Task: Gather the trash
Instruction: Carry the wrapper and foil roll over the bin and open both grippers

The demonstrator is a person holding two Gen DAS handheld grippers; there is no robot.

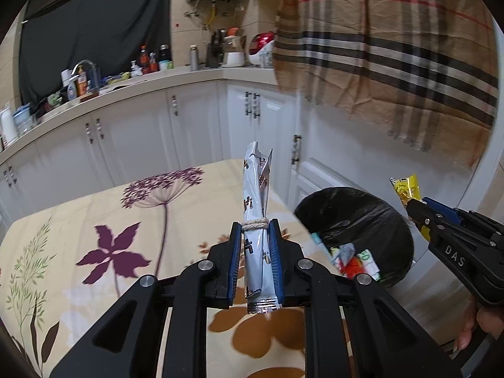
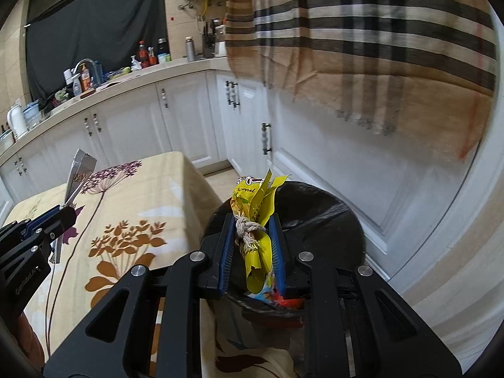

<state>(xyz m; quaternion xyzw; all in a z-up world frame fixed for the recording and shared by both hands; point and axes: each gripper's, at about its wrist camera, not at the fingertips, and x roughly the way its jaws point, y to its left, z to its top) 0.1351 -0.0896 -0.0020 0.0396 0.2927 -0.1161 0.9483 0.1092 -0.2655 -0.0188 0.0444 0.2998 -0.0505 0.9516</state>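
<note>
My left gripper (image 1: pixel 255 230) is shut on a rolled silver-white wrapper (image 1: pixel 255 195) tied with twine, held upright above the table's right edge. It also shows in the right wrist view (image 2: pixel 78 170), in the left gripper (image 2: pixel 67 209). My right gripper (image 2: pixel 252 220) is shut on a crumpled yellow wrapper (image 2: pixel 255 208) tied with twine, held over the black-lined trash bin (image 2: pixel 321 217). In the left wrist view the right gripper (image 1: pixel 415 211) holds the yellow wrapper (image 1: pixel 404 187) beside the bin (image 1: pixel 356 214), which holds several colourful wrappers (image 1: pixel 352 261).
A table with a floral cloth (image 1: pixel 126 252) lies left of the bin. White kitchen cabinets (image 1: pixel 195 126) with a cluttered counter (image 1: pixel 94 88) stand behind. A plaid cloth (image 1: pixel 393 63) hangs over a white door at the right.
</note>
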